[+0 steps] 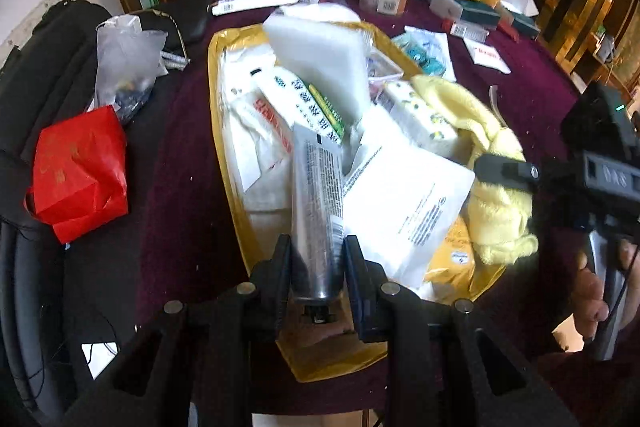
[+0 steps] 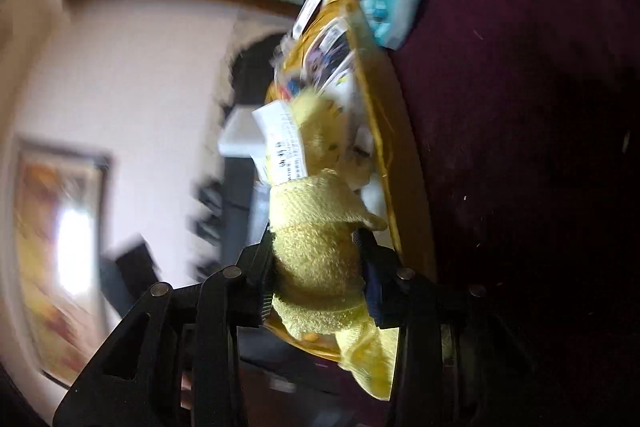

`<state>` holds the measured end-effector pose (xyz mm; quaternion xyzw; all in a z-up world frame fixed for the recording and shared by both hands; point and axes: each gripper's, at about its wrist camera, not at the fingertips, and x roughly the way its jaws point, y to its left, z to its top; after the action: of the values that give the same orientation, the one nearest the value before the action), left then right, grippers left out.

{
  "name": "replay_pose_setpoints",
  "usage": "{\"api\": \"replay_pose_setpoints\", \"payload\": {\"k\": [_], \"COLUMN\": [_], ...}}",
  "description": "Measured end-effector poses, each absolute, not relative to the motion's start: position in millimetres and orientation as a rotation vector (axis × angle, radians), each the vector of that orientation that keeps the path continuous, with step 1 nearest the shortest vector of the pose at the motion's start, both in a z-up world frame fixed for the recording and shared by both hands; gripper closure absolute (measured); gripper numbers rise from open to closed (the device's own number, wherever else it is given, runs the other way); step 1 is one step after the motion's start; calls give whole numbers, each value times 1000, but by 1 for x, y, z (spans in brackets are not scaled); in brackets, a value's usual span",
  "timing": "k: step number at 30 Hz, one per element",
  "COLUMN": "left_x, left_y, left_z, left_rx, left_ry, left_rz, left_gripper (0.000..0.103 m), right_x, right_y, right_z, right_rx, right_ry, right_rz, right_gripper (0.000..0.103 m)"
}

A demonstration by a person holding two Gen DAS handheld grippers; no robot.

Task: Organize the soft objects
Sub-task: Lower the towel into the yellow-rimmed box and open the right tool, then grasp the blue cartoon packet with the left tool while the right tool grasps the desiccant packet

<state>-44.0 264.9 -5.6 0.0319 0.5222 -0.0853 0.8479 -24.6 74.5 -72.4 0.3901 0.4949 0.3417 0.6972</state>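
With the sorting apparently mid-way, the left gripper (image 1: 316, 267) clamped a silver tube (image 1: 318, 203) at six o'clock over the yellow tray (image 1: 218, 115), while the right gripper (image 2: 318, 263) pinched the yellow towel (image 2: 320, 259) at four o'clock, each probably needing a lift clear.

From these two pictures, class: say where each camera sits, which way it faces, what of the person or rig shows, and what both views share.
Left wrist: on the left gripper, facing along the gold tray; its fingers clamp a silver tube; the right gripper and a hand show.
Right wrist: on the right gripper, rolled sideways and blurred; its fingers pinch the yellow towel.
Shared: yellow towel, gold tray.
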Motion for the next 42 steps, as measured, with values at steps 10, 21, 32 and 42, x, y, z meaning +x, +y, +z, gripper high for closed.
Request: {"api": "replay_pose_setpoints", "payload": {"k": [10,21,32,42], "left_x": [-61,-92,-93,-88], "left_y": [278,230,228,223], "left_z": [23,38,24,26], "left_rx": [66,-78,-244,-274], "left_ry": [1035,861,893,880], "left_rz": [-130,-352,-359,-392], "left_gripper": [57,51,50,50], "right_x": [-31,39,180,148], "right_y": [78,-24,107,85], "right_z": [-2,-7,-12,-50], "right_rx": [345,277,-118,-309], "right_ry": [1036,901,894,1014], "right_rz": [904,525,454,529], "right_gripper": [37,35,35,35]}}
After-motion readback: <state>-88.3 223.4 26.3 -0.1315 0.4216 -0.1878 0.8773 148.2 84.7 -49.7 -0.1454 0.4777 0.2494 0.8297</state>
